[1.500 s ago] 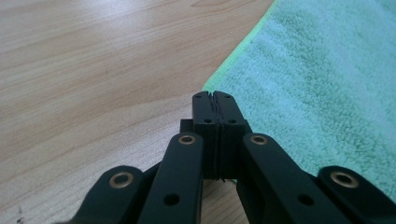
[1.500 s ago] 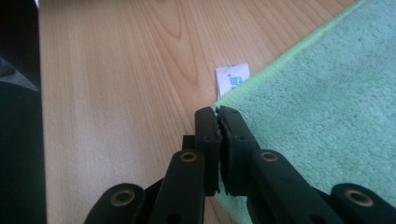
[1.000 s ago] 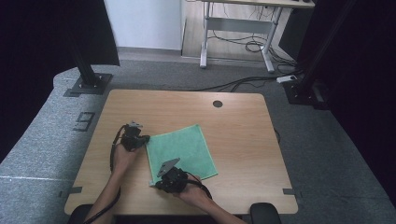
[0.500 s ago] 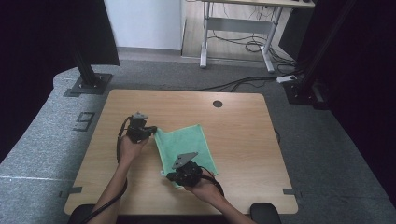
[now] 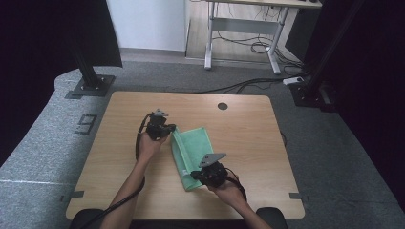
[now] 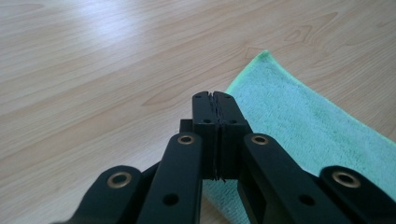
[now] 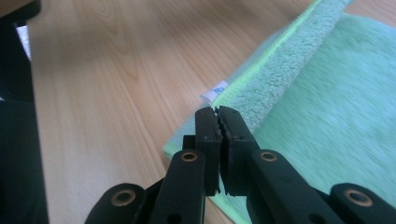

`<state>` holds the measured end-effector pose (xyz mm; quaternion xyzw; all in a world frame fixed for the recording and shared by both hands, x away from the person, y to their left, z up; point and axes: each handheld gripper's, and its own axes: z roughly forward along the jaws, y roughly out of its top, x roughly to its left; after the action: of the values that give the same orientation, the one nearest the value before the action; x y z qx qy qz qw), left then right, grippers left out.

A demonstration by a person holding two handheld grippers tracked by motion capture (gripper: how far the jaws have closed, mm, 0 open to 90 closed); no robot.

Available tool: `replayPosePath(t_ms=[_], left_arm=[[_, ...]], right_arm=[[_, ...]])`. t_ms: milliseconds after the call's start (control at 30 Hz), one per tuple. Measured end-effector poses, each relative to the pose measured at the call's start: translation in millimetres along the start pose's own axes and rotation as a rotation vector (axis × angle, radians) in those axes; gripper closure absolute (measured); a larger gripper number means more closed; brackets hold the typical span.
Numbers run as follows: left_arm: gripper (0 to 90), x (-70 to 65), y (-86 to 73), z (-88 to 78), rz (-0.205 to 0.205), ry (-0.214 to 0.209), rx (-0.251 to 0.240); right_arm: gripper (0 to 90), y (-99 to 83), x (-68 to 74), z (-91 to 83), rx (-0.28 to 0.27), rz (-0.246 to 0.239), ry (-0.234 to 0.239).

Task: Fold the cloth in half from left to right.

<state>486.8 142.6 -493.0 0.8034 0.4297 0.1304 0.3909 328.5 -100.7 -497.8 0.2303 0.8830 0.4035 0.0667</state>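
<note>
High view: green microfibre cloth (image 5: 192,153) half-folded mid-counter (image 5: 248,129), left tongs (image 5: 165,132) clenched on its far corner, right tongs (image 5: 197,177) clenched on its near corner. Soft, light, floppy. Best pinched at hemmed corners, likely sagging between them.

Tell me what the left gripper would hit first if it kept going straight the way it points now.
Most likely the green cloth. The left gripper, jaws shut, points down across the cloth's near edge, so its tips would meet that fabric first, or the bare wooden table right beside it; depth is hard to judge.
</note>
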Motion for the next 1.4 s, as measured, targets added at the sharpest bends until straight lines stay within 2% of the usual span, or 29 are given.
replayPosePath(t_ms=[300, 667, 1000, 1200, 1333, 1400], left_arm=[[88.1, -15.1, 13.6, 17.1, 0.036, -0.008, 0.003], [88.0, -34.8, 27.5, 41.1, 0.081, -0.014, 0.013], [87.7, -43.6, 31.3, 60.8, 0.107, -0.012, 0.03], [86.8, -45.4, 30.9, 73.5, 0.127, -0.001, 0.061], [83.9, -46.0, 28.5, 80.1, 0.126, -0.003, 0.075], [79.5, -45.5, 26.5, 82.3, 0.111, -0.005, 0.072]], right_arm=[[86.3, -15.7, -15.5, -17.0, -0.014, 0.042, -0.044], [86.3, -28.6, -24.7, -26.2, -0.01, 0.069, -0.061], [86.3, -36.6, -30.4, -21.6, 0.014, 0.086, -0.069], [86.2, -40.7, -33.8, -18.0, 0.033, 0.094, -0.077], [86.2, -44.0, -35.1, -15.5, 0.052, 0.096, -0.082], [86.0, -44.8, -35.3, -15.8, 0.055, 0.092, -0.086]])
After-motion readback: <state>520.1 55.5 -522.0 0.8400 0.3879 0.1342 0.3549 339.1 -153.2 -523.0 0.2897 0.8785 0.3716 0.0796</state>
